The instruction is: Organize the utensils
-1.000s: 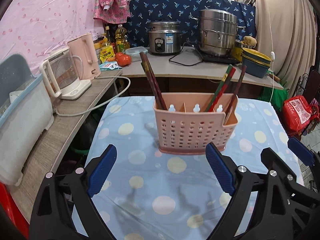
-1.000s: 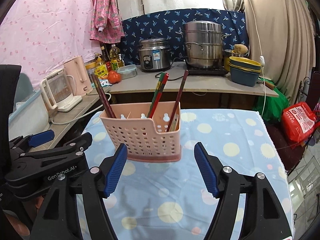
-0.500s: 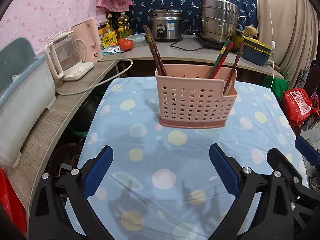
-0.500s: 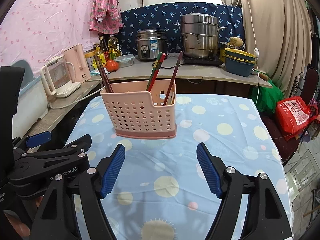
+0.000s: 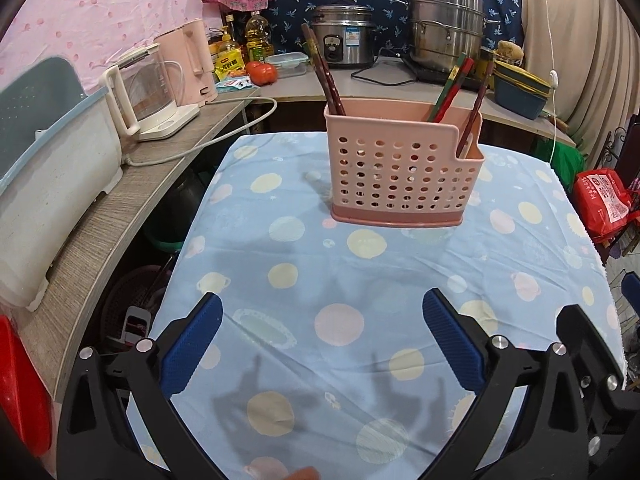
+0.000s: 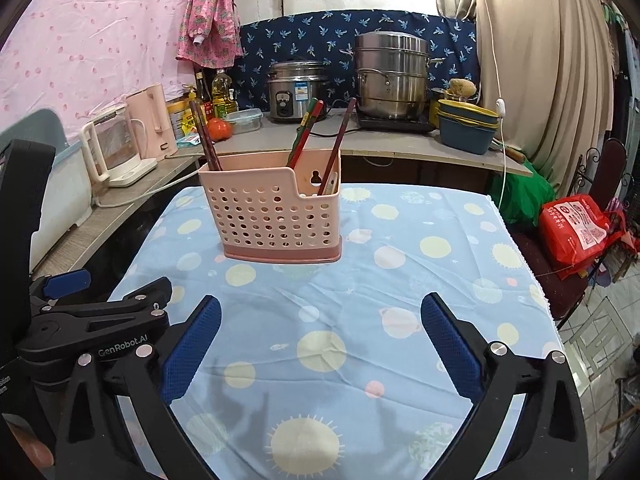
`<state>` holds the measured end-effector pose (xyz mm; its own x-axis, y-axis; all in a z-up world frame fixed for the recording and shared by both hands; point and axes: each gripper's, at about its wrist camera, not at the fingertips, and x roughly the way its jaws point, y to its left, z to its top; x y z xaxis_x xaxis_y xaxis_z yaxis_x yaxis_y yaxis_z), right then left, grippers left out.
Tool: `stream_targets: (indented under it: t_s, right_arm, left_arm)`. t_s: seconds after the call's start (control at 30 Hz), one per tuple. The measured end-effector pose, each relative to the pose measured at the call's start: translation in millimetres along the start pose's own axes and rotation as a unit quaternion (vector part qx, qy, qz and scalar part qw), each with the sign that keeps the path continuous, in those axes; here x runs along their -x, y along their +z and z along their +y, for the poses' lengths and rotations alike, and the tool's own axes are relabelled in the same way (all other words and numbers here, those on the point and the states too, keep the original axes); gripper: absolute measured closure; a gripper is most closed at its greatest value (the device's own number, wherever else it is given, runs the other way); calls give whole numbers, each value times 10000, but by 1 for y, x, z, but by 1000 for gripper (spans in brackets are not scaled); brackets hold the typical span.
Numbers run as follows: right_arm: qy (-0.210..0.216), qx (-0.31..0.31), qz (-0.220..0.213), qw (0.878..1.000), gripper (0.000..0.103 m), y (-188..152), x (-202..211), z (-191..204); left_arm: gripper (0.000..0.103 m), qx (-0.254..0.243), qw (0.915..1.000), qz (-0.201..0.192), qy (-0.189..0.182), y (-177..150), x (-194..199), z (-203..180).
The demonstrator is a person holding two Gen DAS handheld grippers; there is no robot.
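Since the earlier frames, both tools have been drawn back from the pink utensil basket (image 5: 404,172), which is now seen farther ahead of them with more patterned cloth shown in between.

The left tool (image 5: 322,338) is held wide, its jaws opening, and nothing is seen between its blue pads (image 5: 192,346); only the spotted blue cloth of the tabletop (image 5: 340,280) lies under the gap. The right tool (image 6: 320,338) is likewise spread wide with jaws opening and nothing between them. In the right wrist view, the left tool's black frame is seen just to the left of the right tool, low over the tabletop's near left corner.

Well ahead of both tools, the basket is stood upright on the cloth, touched by neither. Dark brown chopsticks (image 5: 326,76) are leaned in the compartment at its left end, a red and green pair (image 5: 452,88) is tilted in a compartment toward the right, and one more dark stick (image 5: 476,108) is propped at the lowered right end.

Beyond the basket, a rice cooker (image 5: 344,36) and a stacked steel pot (image 5: 446,28) are set on a far counter. To the left of the tools, a glass kettle (image 5: 144,92) is stood on a side counter.
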<state>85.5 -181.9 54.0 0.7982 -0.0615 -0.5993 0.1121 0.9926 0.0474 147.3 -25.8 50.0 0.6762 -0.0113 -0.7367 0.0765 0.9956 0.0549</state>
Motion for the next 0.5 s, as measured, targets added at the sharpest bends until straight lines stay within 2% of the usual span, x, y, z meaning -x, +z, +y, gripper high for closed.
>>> stream_targets:
  t_s: [0.5]
  right_arm:
    - [-43,20,82,10000,7,-12,1,3]
  left_arm:
    - [7,-51,9999,95,98,-18,0,1]
